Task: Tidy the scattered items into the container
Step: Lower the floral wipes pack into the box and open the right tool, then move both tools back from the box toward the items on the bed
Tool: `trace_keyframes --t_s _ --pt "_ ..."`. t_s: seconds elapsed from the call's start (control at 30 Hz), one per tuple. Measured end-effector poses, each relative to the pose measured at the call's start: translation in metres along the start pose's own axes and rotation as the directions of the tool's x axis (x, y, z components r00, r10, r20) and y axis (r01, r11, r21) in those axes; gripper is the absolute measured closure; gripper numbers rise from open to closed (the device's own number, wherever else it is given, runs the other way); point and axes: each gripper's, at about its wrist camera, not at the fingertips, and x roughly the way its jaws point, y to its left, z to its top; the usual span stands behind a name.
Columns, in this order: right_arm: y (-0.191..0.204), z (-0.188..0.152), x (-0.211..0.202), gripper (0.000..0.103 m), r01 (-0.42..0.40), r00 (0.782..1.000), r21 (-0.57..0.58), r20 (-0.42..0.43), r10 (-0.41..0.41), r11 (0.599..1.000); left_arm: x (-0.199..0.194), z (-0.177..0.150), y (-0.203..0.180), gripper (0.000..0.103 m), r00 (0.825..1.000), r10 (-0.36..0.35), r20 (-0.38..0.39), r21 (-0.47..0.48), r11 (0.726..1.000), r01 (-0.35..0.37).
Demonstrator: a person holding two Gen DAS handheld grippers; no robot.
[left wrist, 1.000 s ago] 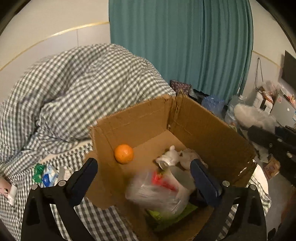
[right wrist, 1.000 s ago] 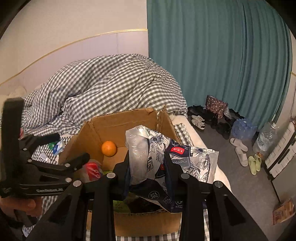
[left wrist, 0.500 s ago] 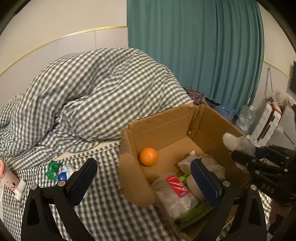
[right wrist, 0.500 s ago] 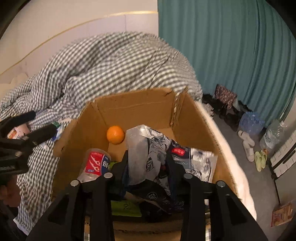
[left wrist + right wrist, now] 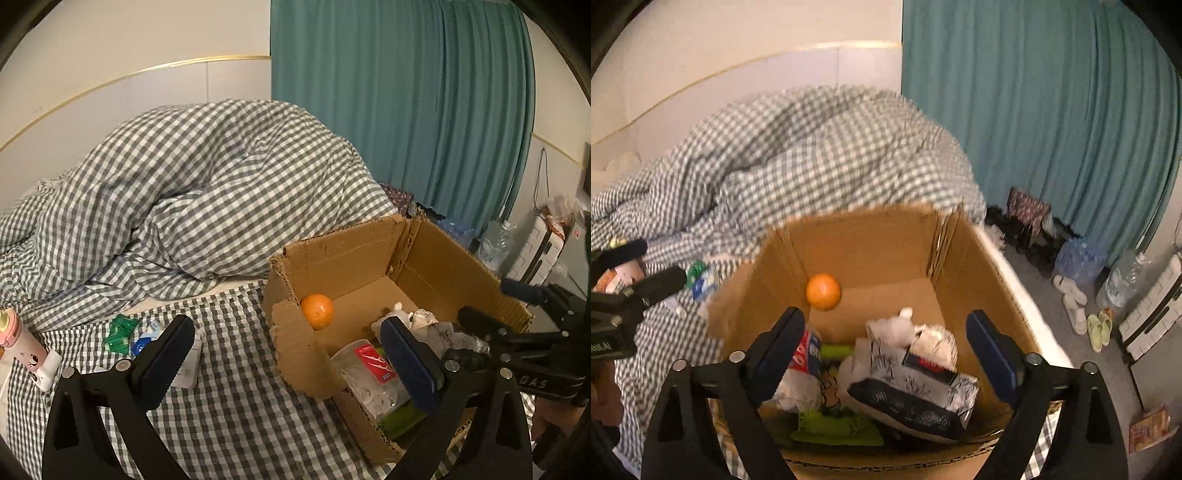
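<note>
The right gripper [image 5: 886, 343] is opening, its jaws clear of the pouch [image 5: 912, 395] lying in the box [image 5: 964, 266]; left gripper [image 5: 288, 354] gapes empty. Closing now could re-snag the pouch.

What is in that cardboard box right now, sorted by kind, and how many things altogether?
Fruit: 1, the orange
Soft toy: 1, white
Packets and bags: 3, the flowered bag, the red-labelled clear packet, the green packet
Total: 5 that I can make out

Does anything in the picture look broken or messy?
Yes. The cardboard box has torn, ragged top edges. Small packets and a pink bottle lie loose on the checked bedsheet, outside the box.
</note>
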Motion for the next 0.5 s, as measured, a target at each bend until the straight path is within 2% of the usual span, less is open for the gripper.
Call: trace_keyframes --t_s 0.3,0.5 --pt "0.026 0.023 -0.054 0.000 0.021 0.985 -0.012 0.170 -0.018 1.000 -0.046 0.002 0.026 0.000 0.998 0.033 0.062 -0.030 0.999 -0.031" --pt "0.050 0.030 -0.074 0.000 0.006 0.977 -0.028 0.212 0.000 1.000 -0.075 -0.003 0.051 0.000 0.993 0.078 0.090 -0.061 0.995 -0.073"
